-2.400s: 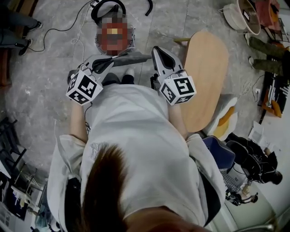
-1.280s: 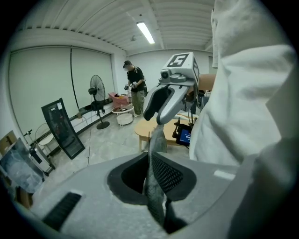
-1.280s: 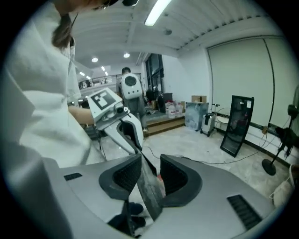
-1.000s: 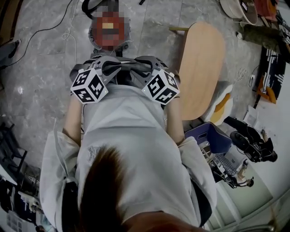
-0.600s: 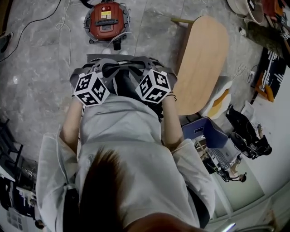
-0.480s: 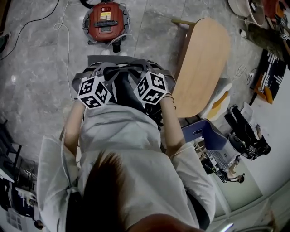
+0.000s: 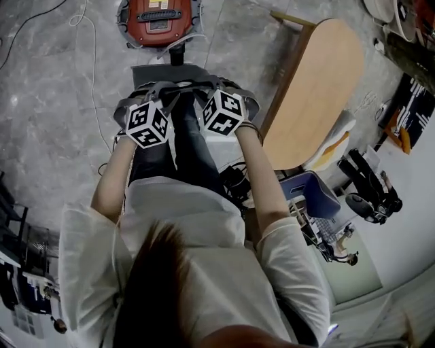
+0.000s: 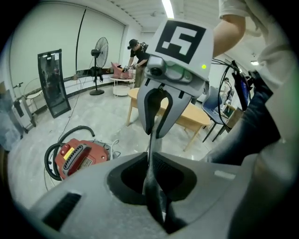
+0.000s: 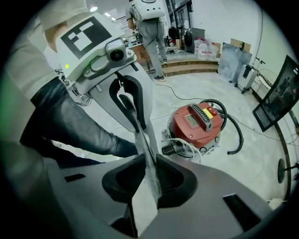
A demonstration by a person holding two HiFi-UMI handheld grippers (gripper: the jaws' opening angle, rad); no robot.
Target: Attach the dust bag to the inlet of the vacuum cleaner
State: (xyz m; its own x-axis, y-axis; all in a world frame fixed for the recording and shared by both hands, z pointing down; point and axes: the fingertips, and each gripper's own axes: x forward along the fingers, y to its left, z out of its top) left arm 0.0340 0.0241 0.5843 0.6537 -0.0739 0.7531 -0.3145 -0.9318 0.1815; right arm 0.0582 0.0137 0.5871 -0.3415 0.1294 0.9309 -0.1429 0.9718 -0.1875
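The red canister vacuum cleaner point(image 7: 160, 17) stands on the stone floor ahead of the person's legs, its inlet stub point(image 9: 174, 150) facing this way. A flat grey dust bag point(image 7: 158, 73) hangs between both grippers just short of it. My left gripper point(image 7: 163, 94) is shut on the bag's edge point(image 8: 152, 158). My right gripper point(image 7: 204, 92) faces it from the other side; its jaws are closing, with the bag's edge point(image 9: 147, 172) between them and pinched. In each gripper view the other gripper's fingers point(image 8: 156, 114) point(image 9: 131, 109) clamp the same sheet. The vacuum point(image 8: 77, 156) point(image 9: 196, 122) lies beyond.
An oval wooden table point(image 7: 312, 88) stands to the right of the vacuum. A blue chair point(image 7: 312, 194) and bags are behind it. Cables point(image 7: 88, 47) trail over the floor at left, and a black hose point(image 9: 236, 126) curls beside the vacuum. A standing fan point(image 8: 99, 51) and people are far off.
The right gripper came over from the side and took hold of the bag opposite the left one. Both grippers then sank together with the bag toward the floor near the vacuum.
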